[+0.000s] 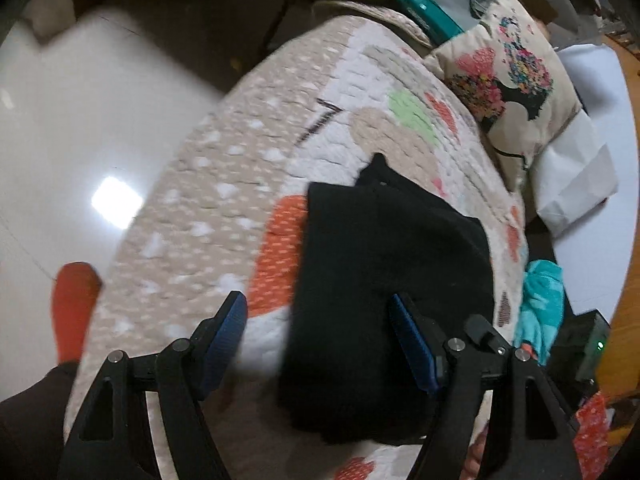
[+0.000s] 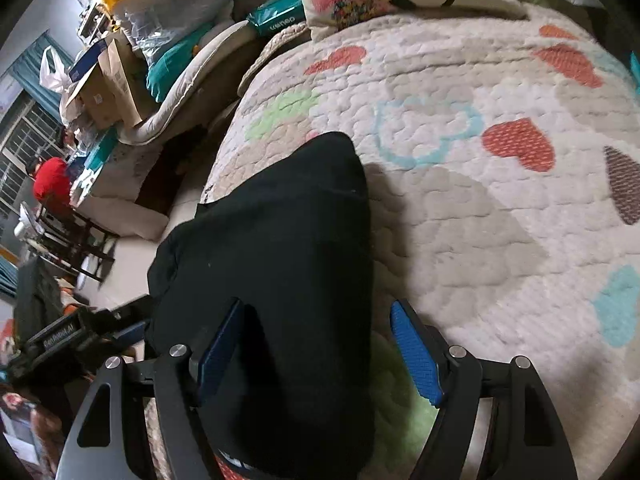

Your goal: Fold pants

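Note:
The black pants [image 1: 384, 280] lie folded into a thick bundle on the heart-patterned quilt [image 1: 224, 184]. My left gripper [image 1: 320, 340] is open just above the bundle's near left edge, with nothing between its blue pads [image 1: 412, 344]. In the right wrist view the same black pants [image 2: 280, 248] lie on the quilt [image 2: 480, 200] near its left edge. My right gripper [image 2: 316, 352] is open over the bundle's near right edge, holding nothing. The left gripper's body also shows in the right wrist view [image 2: 76, 332], left of the bundle.
A floral pillow [image 1: 508, 80] and white bag [image 1: 572, 176] lie beyond the pants. Teal cloth [image 1: 540, 300] lies at the right. The shiny floor [image 1: 80, 140] drops off left of the bed. Boxes and bags [image 2: 128, 64] crowd the far left.

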